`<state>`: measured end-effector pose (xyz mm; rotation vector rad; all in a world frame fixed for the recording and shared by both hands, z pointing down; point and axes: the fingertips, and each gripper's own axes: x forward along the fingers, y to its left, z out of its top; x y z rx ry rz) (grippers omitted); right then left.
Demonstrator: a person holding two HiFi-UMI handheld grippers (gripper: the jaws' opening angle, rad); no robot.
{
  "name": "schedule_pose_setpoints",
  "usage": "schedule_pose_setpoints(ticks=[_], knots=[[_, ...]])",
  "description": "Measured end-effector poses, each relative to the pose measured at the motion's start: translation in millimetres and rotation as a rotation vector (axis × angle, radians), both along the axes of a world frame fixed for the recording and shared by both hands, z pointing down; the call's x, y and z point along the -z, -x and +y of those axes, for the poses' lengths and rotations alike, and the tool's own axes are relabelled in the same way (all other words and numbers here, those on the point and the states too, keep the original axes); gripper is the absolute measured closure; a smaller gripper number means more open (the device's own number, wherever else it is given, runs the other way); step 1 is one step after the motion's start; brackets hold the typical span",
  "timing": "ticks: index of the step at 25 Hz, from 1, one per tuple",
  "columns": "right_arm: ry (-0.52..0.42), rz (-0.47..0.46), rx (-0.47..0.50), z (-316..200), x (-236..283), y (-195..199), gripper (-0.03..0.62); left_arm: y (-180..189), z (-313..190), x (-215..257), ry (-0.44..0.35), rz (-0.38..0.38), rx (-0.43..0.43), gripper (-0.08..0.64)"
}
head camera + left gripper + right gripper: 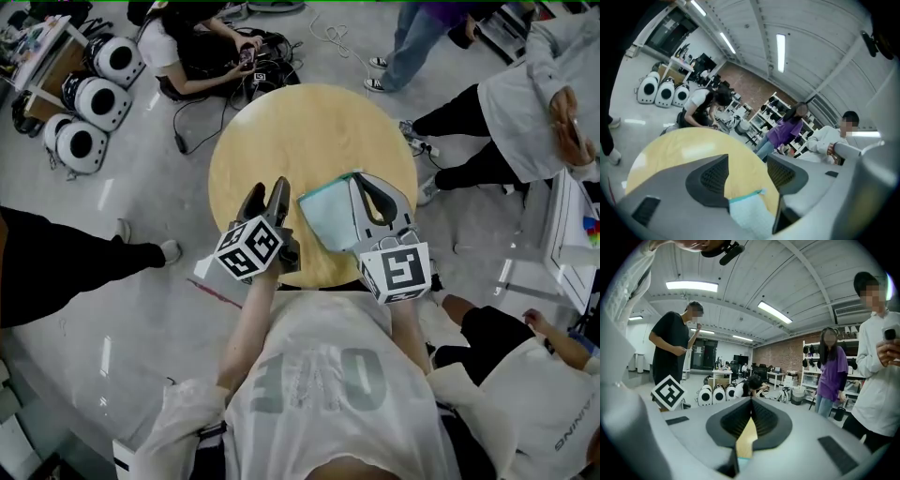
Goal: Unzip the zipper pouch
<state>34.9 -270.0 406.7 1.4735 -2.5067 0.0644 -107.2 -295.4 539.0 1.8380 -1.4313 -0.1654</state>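
The teal zipper pouch (326,220) is held above the near right part of the round wooden table (309,131). My right gripper (364,183) is shut on the pouch's right edge. In the right gripper view a sliver of teal (734,464) shows low between the closed jaws of the right gripper (751,401). My left gripper (266,192) is just left of the pouch, its jaws open. In the left gripper view a pouch corner (752,218), with its darker teal zip band, lies between the jaws of the left gripper (747,159), and the pads do not press on it.
People stand and sit around the table: one crouches on the floor at the back left (187,47), others stand at the right (525,103), and a leg reaches in from the left (84,262). White round pods (98,98) and cables lie on the floor at the back left.
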Motion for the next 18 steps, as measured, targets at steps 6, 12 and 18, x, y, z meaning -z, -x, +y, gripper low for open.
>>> schedule_pose_setpoints(ticks=[6, 12, 18], knots=[[0.035, 0.006, -0.011, -1.4, 7.6, -6.6, 0.565, -19.8, 22.1, -65.9, 0.283, 0.150, -0.040, 0.299], [0.051, 0.016, -0.012, -5.2, 6.6, -7.8, 0.565, -33.0, 37.4, -107.8, 0.494, 0.276, -0.048, 0.299], [0.065, 0.021, -0.010, -2.6, -2.2, -11.7, 0.565, -47.5, 45.4, -127.7, 0.580, 0.304, -0.085, 0.301]])
